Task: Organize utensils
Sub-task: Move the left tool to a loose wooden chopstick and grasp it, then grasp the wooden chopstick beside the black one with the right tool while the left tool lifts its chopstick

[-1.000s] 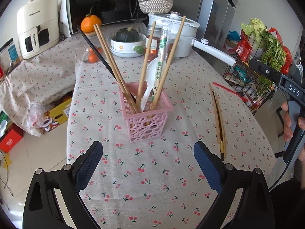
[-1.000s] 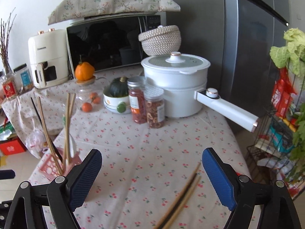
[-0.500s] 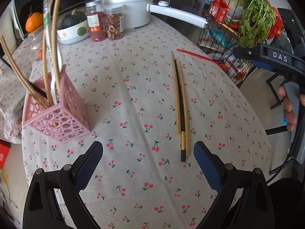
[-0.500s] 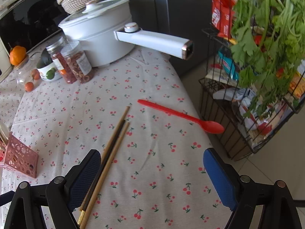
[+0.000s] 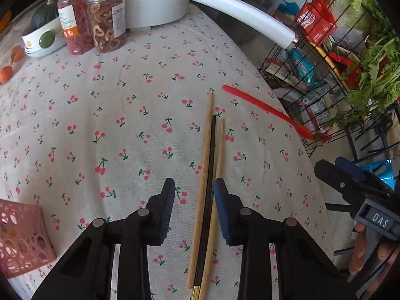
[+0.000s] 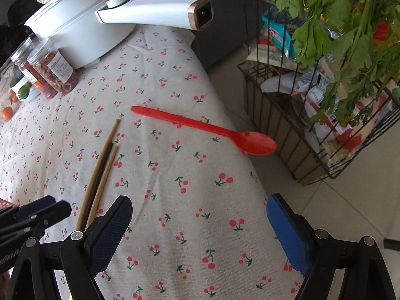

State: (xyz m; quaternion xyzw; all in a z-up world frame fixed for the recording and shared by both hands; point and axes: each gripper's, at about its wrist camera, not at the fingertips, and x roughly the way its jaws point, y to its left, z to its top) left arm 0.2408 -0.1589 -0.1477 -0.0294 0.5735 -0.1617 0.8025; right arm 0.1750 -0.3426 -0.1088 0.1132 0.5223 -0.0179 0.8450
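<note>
Three chopsticks [image 5: 209, 175], two bamboo and one black, lie side by side on the cherry-print tablecloth. My left gripper [image 5: 193, 195] is low over their near half, half closed, its pads on either side of them with a gap left. A red plastic spoon [image 6: 207, 127] lies near the table's right edge, also in the left wrist view [image 5: 267, 110]. My right gripper [image 6: 200, 227] is wide open and empty, short of the spoon. The pink utensil basket [image 5: 22, 240] stands at the lower left. The chopsticks also show in the right wrist view [image 6: 100, 177].
A white pot [image 6: 75, 25] with a long handle [image 5: 240, 17] juts over the far table edge. Two jars [image 5: 90, 22] and a bowl [image 5: 42, 40] stand at the back. A wire rack [image 6: 312, 115] of greens and packets stands right of the table.
My left gripper has dropped down over the chopsticks and narrowed around them. My right gripper has moved closer to the red spoon, still wide open.
</note>
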